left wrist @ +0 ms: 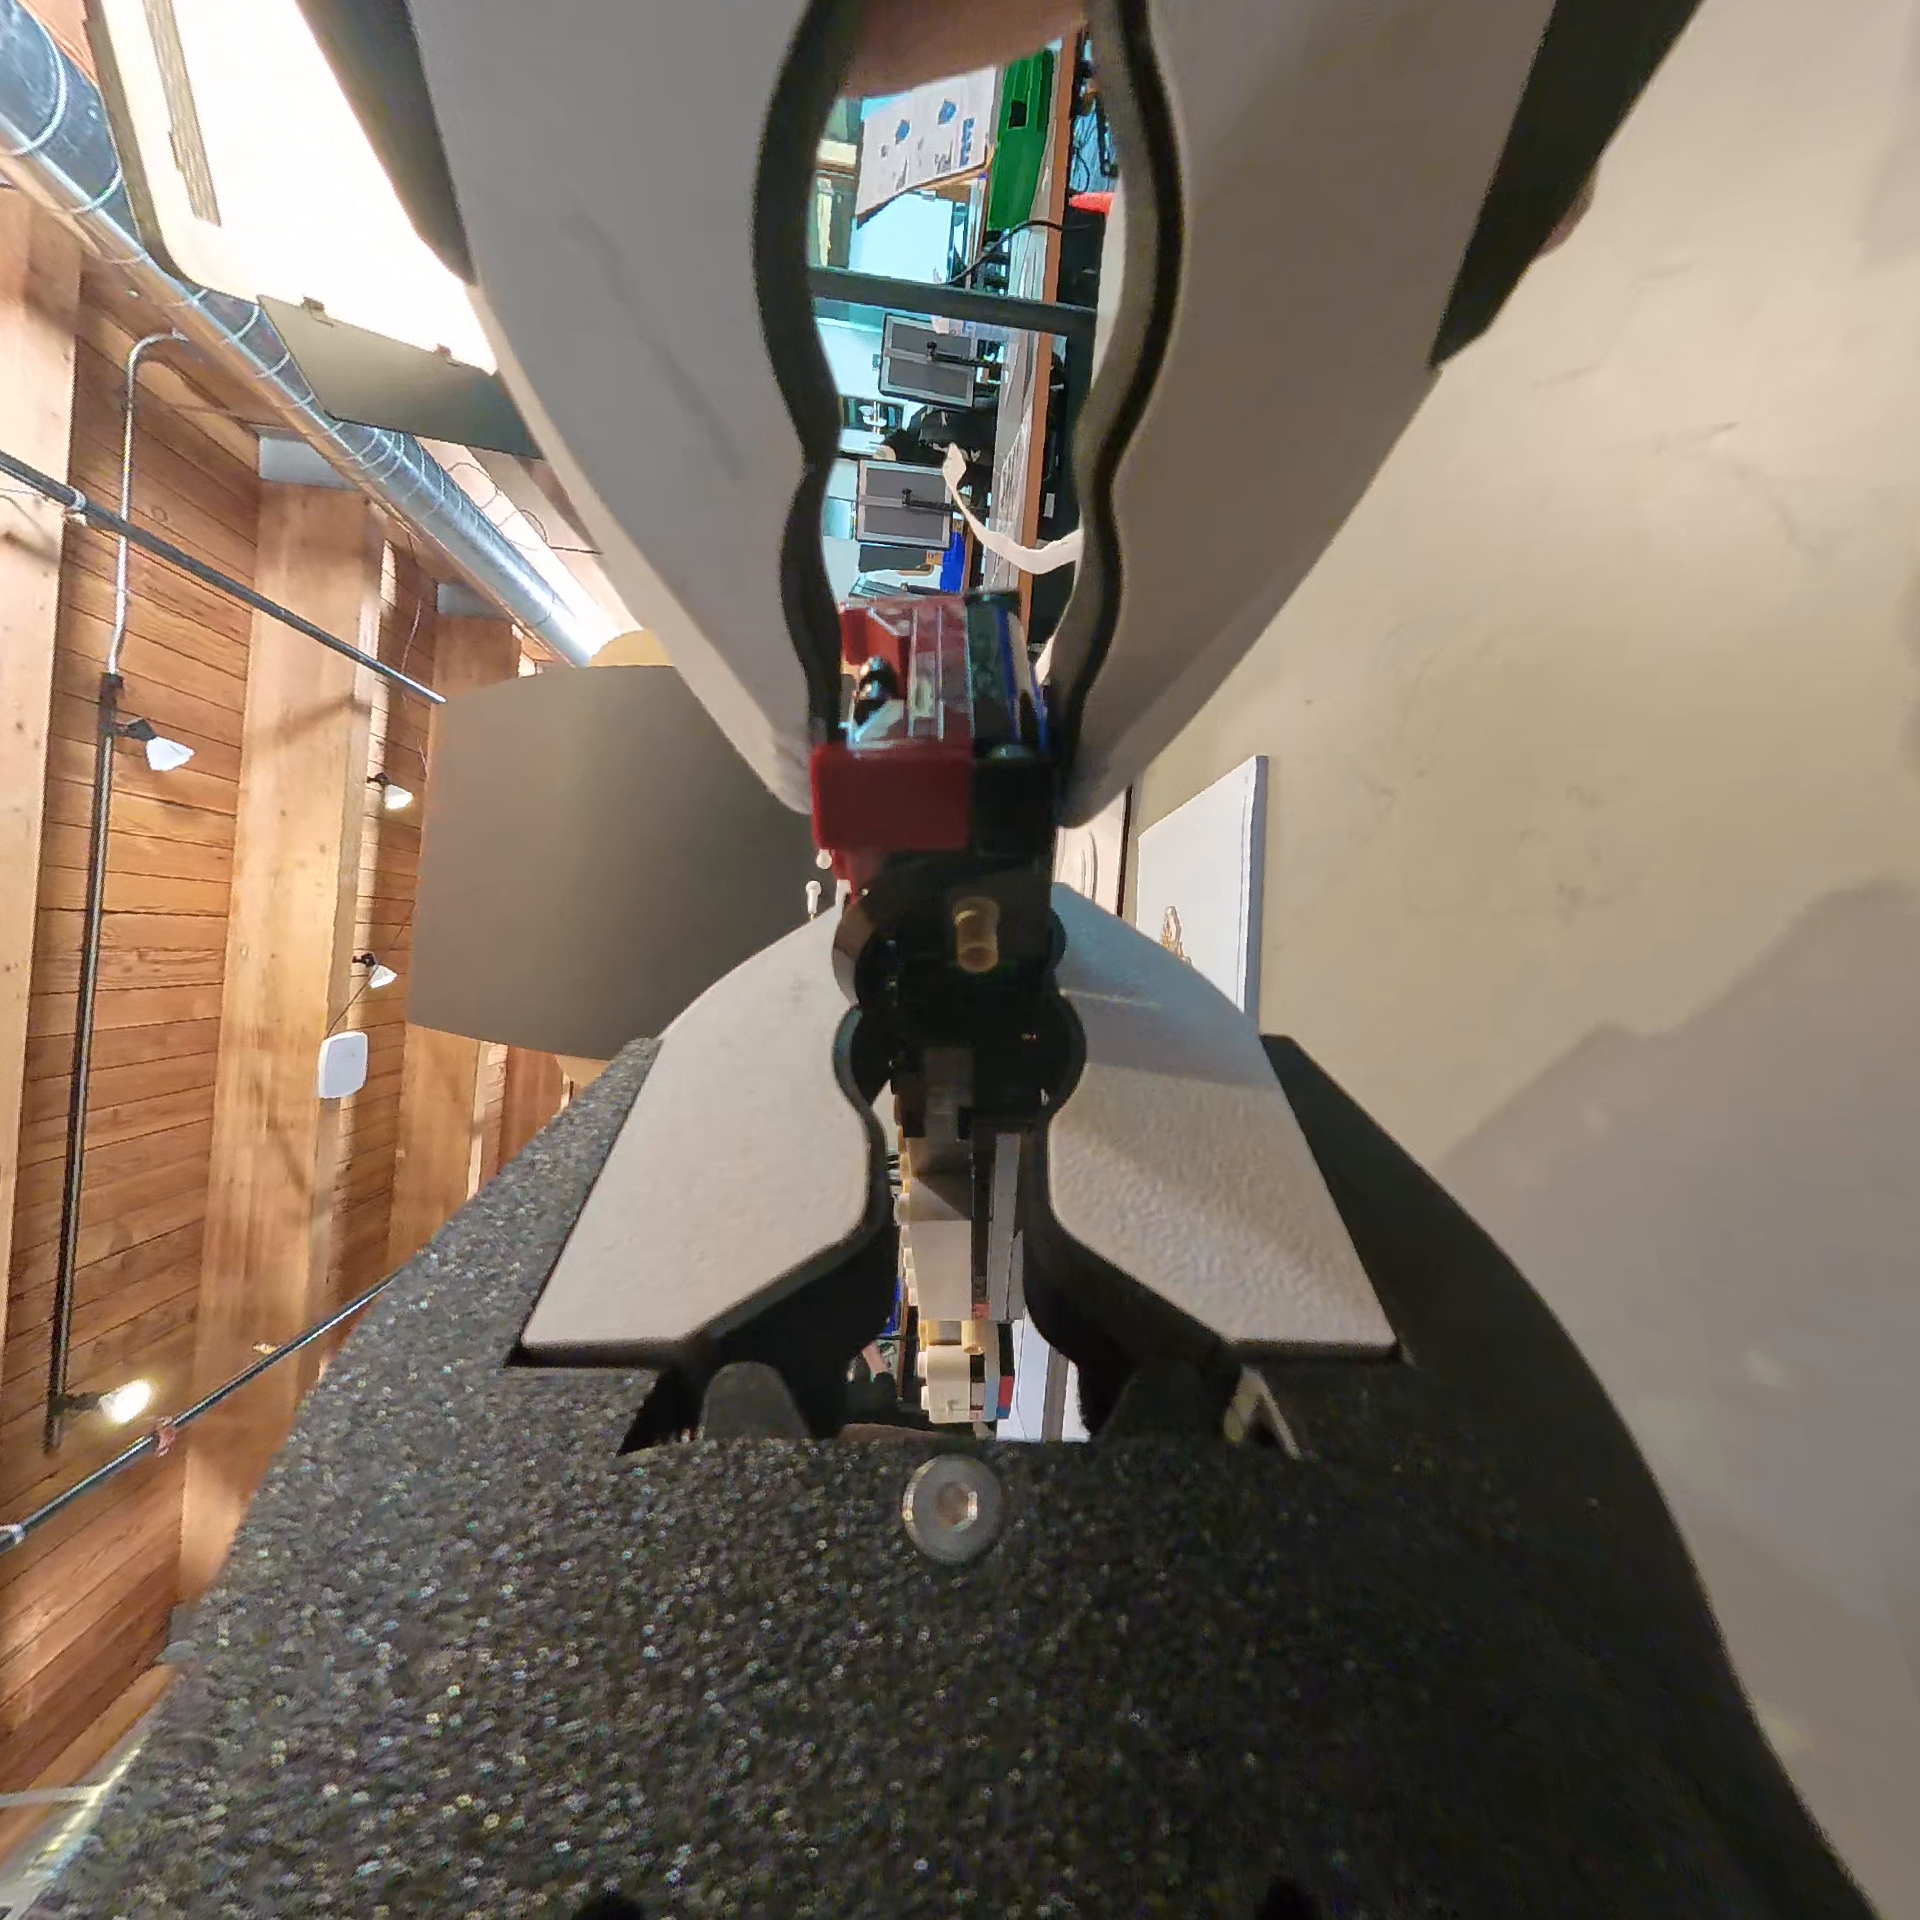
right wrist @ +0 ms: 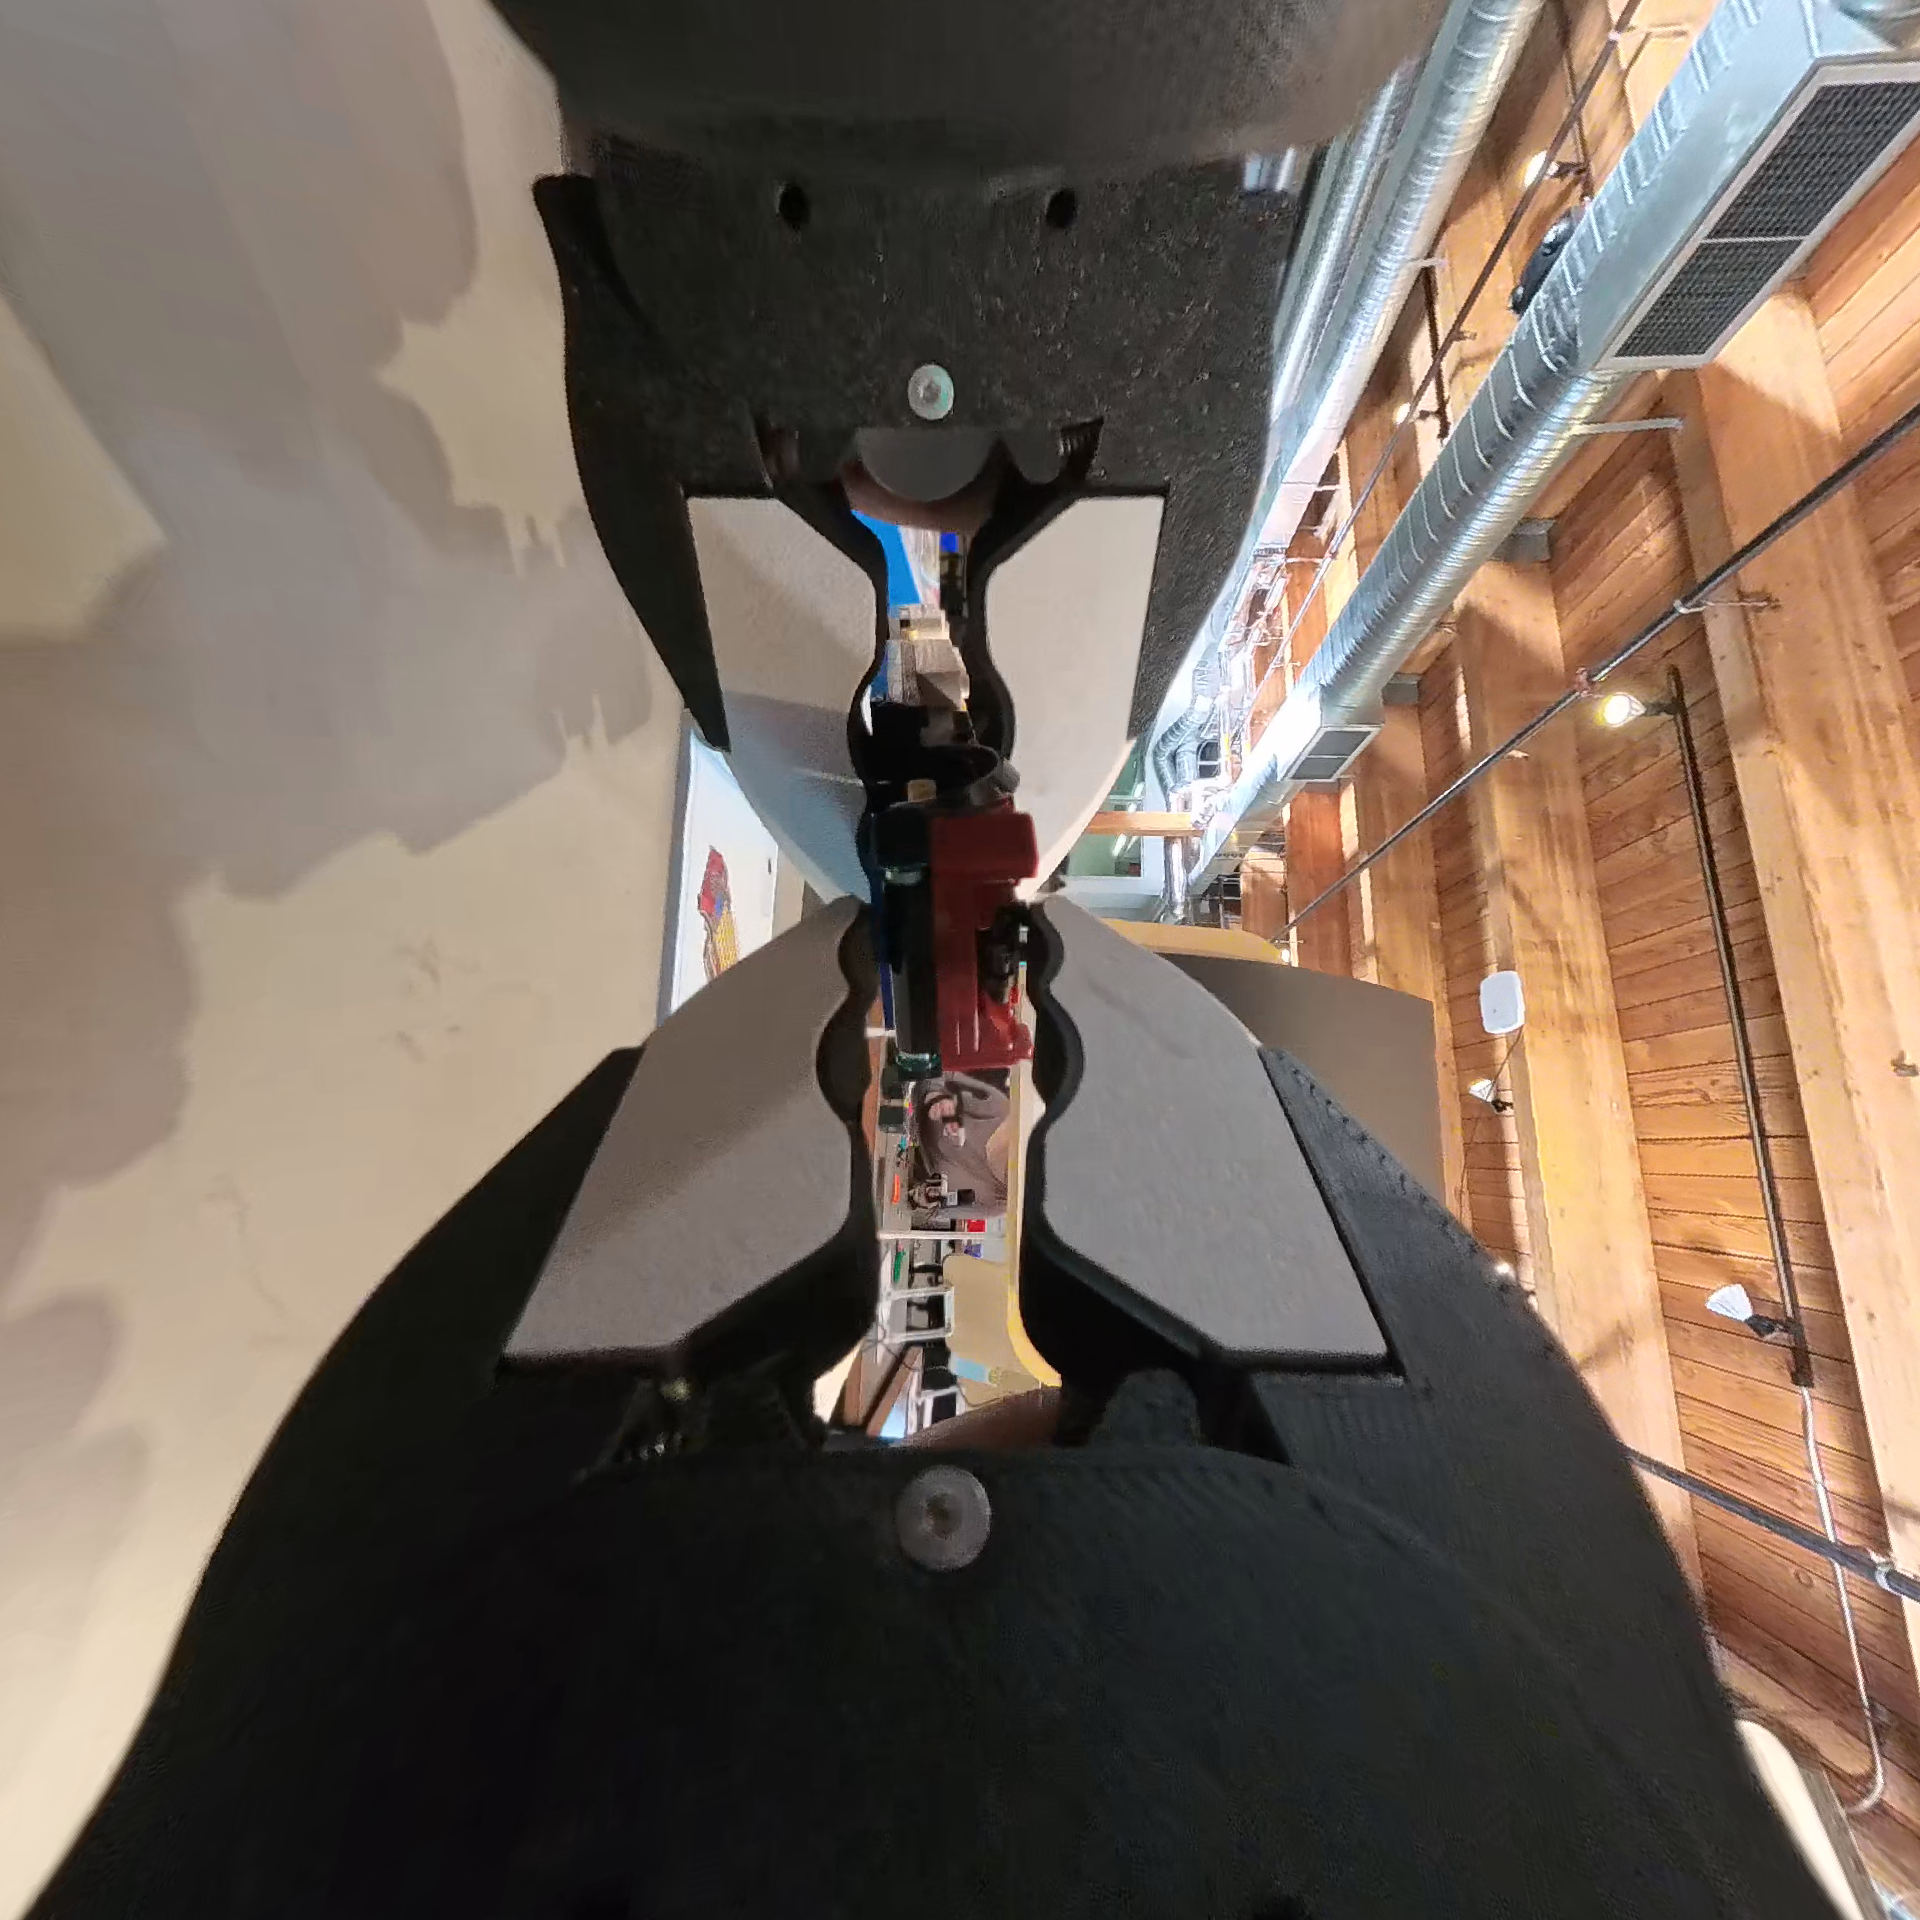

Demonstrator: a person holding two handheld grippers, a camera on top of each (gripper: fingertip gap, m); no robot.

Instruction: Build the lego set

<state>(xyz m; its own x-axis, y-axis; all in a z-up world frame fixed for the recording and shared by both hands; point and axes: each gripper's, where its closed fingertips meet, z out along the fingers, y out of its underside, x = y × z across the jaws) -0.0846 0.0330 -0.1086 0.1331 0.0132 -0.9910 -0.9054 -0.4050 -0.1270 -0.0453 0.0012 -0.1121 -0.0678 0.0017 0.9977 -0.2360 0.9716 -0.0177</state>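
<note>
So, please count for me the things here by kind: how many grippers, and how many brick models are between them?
Grippers: 2, the left gripper and the right gripper.
Brick models: 1, a red and black brick model clamped by both.
Total: 3.

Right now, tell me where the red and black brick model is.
The red and black brick model hangs mid-air at the centre of both wrist views, clamped between the left gripper and right gripper, tip to tip.

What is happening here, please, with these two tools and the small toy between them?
Two hand-held grippers face each other tip to tip in the air, sharing one brick-built model. The left hand-held gripper clamps its black and grey end; the right hand-held gripper closes on its red and black end. Behind are a pale wall and wood panelling.
</note>
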